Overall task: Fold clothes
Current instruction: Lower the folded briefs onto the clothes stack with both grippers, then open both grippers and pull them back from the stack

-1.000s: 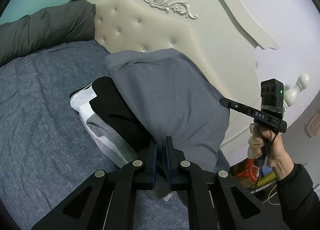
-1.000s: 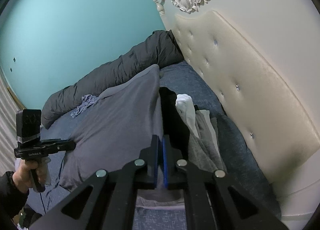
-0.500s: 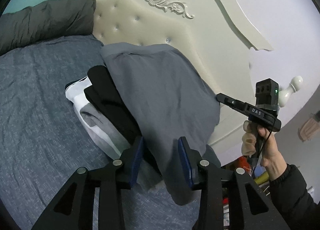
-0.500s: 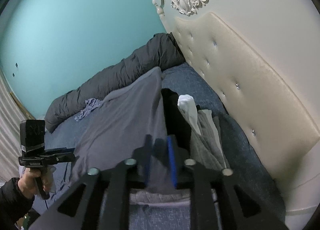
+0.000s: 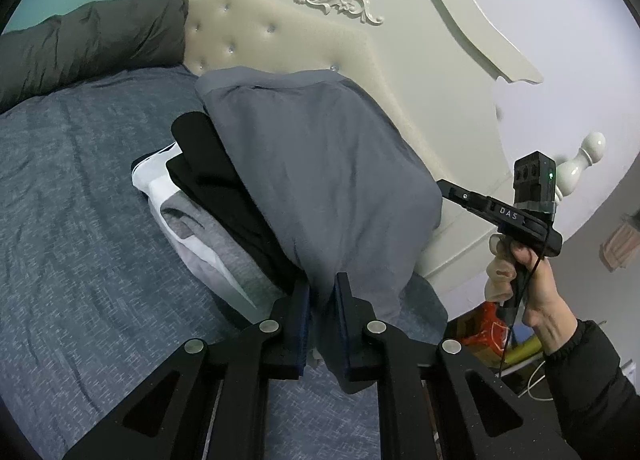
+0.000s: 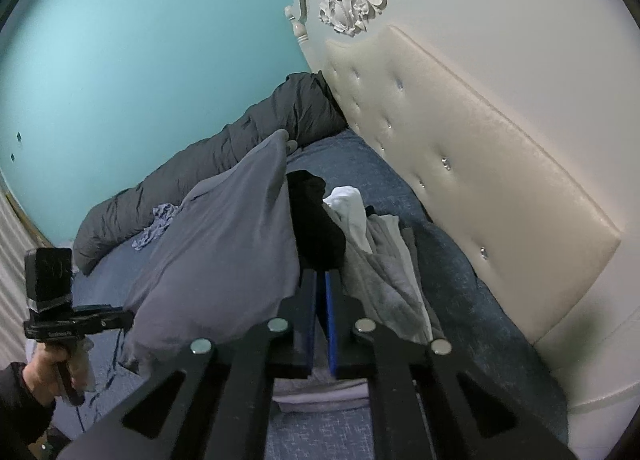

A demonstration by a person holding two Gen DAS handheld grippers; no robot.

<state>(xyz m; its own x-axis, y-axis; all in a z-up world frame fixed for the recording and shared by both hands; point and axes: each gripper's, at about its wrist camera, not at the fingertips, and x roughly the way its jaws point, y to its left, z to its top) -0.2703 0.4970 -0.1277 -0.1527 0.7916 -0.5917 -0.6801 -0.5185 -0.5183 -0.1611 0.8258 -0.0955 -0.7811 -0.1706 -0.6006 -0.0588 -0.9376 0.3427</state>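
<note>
A grey garment [image 5: 320, 164] lies draped over a stack of folded clothes: a black one [image 5: 208, 180], a white one [image 5: 156, 180] and a light grey one [image 5: 216, 236]. My left gripper [image 5: 322, 280] is at the garment's near corner; its jaws are closing and a bunch of grey fabric is pinched between the pads. In the right wrist view the grey garment [image 6: 224, 240] rises like a ridge toward my right gripper [image 6: 320, 276], which is shut on its edge beside the black piece [image 6: 316, 216]. The right gripper's tip [image 5: 444, 185] meets the garment's far corner.
The stack sits on a blue-grey bed sheet [image 5: 72, 220] against a cream tufted headboard [image 5: 280, 40]. A dark duvet [image 5: 88, 44] lies rolled along the teal wall, with a crumpled bluish cloth [image 6: 156, 224] near it. Clutter lies on the floor [image 5: 492, 324] past the bed edge.
Both grippers opened half a second ago and have closed again on the grey garment. The garment has settled lower over the stack, and both hands shifted slightly.
</note>
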